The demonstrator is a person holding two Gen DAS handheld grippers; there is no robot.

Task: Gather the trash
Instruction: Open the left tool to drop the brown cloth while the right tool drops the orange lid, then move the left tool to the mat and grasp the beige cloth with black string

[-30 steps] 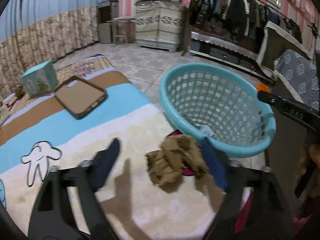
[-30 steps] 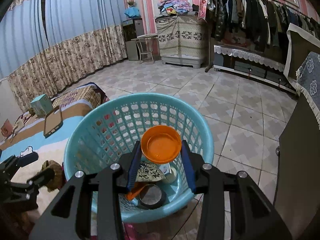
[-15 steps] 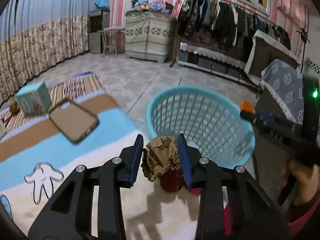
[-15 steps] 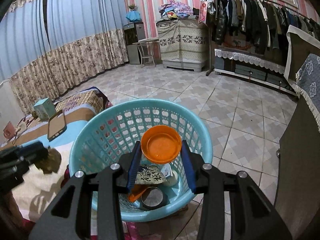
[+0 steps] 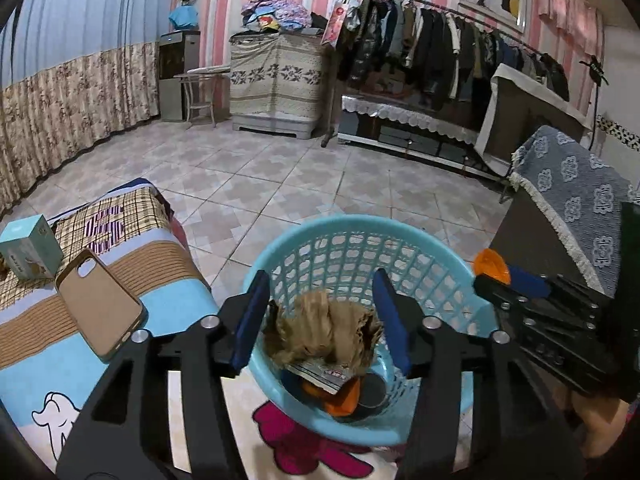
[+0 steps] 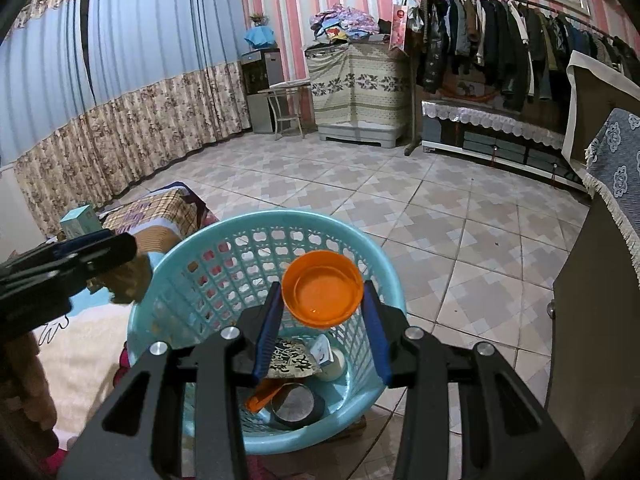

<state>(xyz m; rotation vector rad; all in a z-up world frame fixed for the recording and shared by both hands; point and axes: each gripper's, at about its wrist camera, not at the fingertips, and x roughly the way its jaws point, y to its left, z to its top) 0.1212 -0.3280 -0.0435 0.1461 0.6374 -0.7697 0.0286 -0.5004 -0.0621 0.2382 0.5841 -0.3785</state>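
A light blue plastic basket (image 5: pixel 448 268) (image 6: pixel 192 248) stands on the floor beside the bed and holds several pieces of trash. My left gripper (image 5: pixel 322 316) has its jaws spread wide over the basket, and a crumpled brown paper wad (image 5: pixel 324 330) sits between them; I cannot tell whether the pads touch it. From the right wrist view the wad (image 6: pixel 128 280) shows beside the left gripper's tip at the basket's left rim. My right gripper (image 6: pixel 322 312) is shut on an orange lid (image 6: pixel 322 288) and holds it over the basket; the lid (image 5: pixel 490 264) also shows at the right rim.
A brown phone case (image 5: pixel 100 304) and a teal box (image 5: pixel 28 246) lie on the bed at left. A dark cabinet with a blue-grey cloth (image 5: pixel 576 204) stands right of the basket. Tiled floor, a clothes rack (image 5: pixel 448 52) and covered furniture lie beyond.
My left gripper closed on the brown paper wad on the bed, lifted it and carried it right over the basket, then its jaws spread apart. My right gripper kept the orange lid over the basket.
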